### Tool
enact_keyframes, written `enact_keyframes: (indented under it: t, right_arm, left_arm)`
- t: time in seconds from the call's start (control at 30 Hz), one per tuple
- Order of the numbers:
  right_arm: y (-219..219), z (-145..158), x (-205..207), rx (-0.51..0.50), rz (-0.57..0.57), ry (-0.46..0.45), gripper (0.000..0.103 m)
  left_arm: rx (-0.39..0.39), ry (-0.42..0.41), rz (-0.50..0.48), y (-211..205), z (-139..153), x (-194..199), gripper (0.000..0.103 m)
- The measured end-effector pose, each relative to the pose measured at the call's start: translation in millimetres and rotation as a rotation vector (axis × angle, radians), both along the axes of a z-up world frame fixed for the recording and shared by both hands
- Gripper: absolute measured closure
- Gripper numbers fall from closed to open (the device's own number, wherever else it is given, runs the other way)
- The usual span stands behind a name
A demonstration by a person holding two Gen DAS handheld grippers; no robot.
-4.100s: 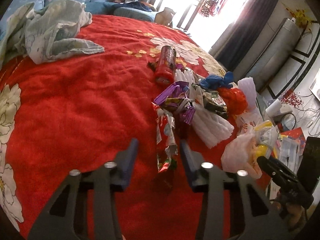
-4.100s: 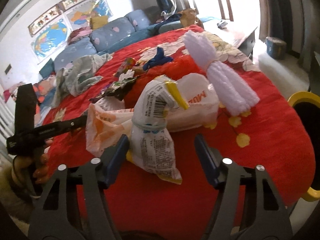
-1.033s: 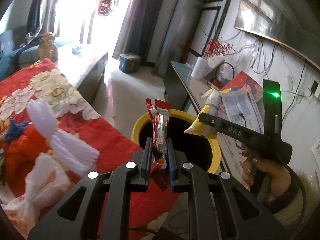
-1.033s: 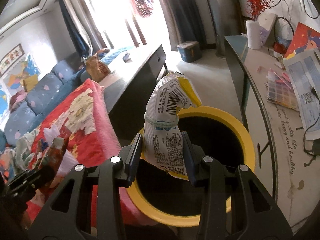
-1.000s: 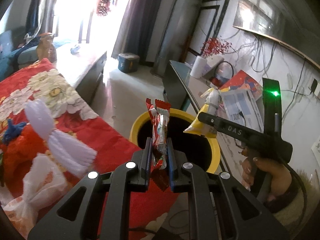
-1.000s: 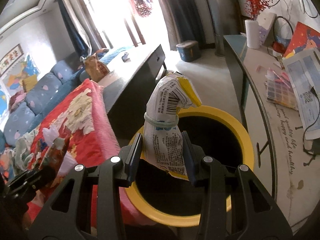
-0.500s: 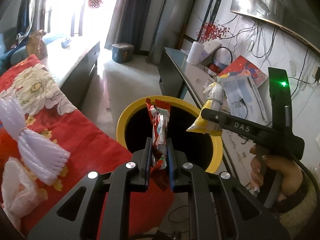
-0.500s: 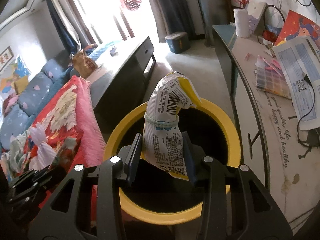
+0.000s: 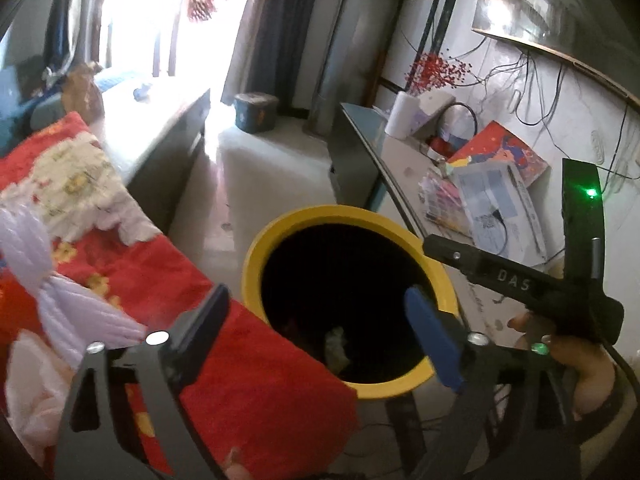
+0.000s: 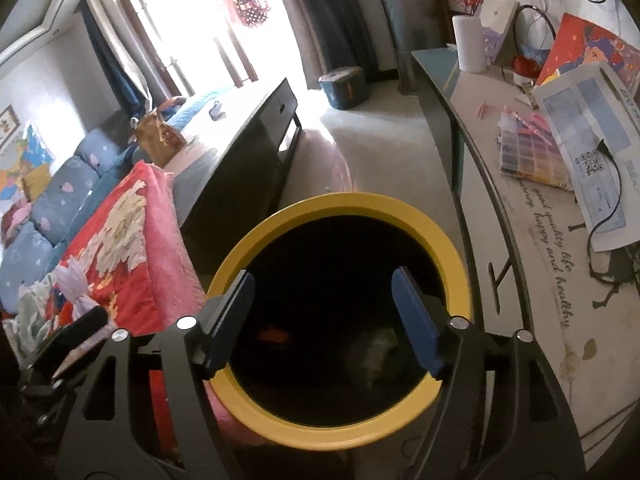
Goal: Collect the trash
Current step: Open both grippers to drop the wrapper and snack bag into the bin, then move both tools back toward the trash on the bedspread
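Observation:
A yellow-rimmed bin [image 9: 280, 224] [image 10: 452, 256] with a dark inside stands beside the red bedspread [image 9: 248, 372]. My left gripper [image 9: 320, 328] hangs over the bin's near edge, its jaws opening with nothing between them. My right gripper [image 10: 328, 320] is above the bin mouth, jaws also opening and empty. Deep in the bin lie a pale wrapper [image 9: 336, 348] [image 10: 376, 348] and a dim red scrap [image 10: 274, 335]. The right gripper's black body [image 9: 520, 280] and the hand holding it [image 9: 580, 364] show at the right of the left wrist view.
White tassel bundle [image 9: 52, 292] and a white plastic bag [image 9: 28, 384] lie on the bedspread. A glass-topped desk [image 10: 532, 240] with papers, a white roll and cables runs along the right. A dark low cabinet [image 10: 248, 152] stands behind the bin.
Both grippers have opened: the red snack wrapper left the left jaws and the white-and-yellow packet left the right jaws, both dropping into the bin.

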State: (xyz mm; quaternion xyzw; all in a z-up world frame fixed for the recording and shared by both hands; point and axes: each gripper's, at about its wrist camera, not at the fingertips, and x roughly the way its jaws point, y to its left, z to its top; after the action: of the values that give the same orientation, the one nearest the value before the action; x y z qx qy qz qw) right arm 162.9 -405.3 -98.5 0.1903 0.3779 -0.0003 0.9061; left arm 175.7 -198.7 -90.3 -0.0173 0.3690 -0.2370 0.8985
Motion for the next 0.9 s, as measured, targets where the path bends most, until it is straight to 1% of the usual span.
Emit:
enact_keyframes:
  t: [0.03,0.1,0.2,0.47,0.53,0.9]
  right_arm:
    - [1.4,2.1,-1.5,-0.002,0.000,-0.007,0.034]
    - [4.7,6.4,-3.3,-0.011,0.009,-0.022,0.034]
    - [12.3,14.2,-7.1,-0.033,0.024,-0.051,0.032]
    - [42.2,29.5,-15.1,-0.069,0.105,-0.109,0.028]
    - [49.9,32.3,-17.8,-0.076,0.118,-0.121,0.024]
    - [83.9,46.5,-29.3,-0.091,0.232,-0.199,0.024]
  left_arm:
    - [-0.001,-0.009,0.008,3.6,3.0,-3.2,0.010]
    - [0.001,-0.025,0.024,10.1,7.3,-8.8,0.009]
    - [0.017,-0.048,0.064,22.4,14.7,-17.1,0.009]
    - [0.023,-0.100,0.168,59.3,30.3,-32.1,0.009]
    - [0.017,-0.107,0.190,70.6,32.7,-36.5,0.009]
    - [-0.014,-0.131,0.290,113.9,46.7,-47.5,0.009]
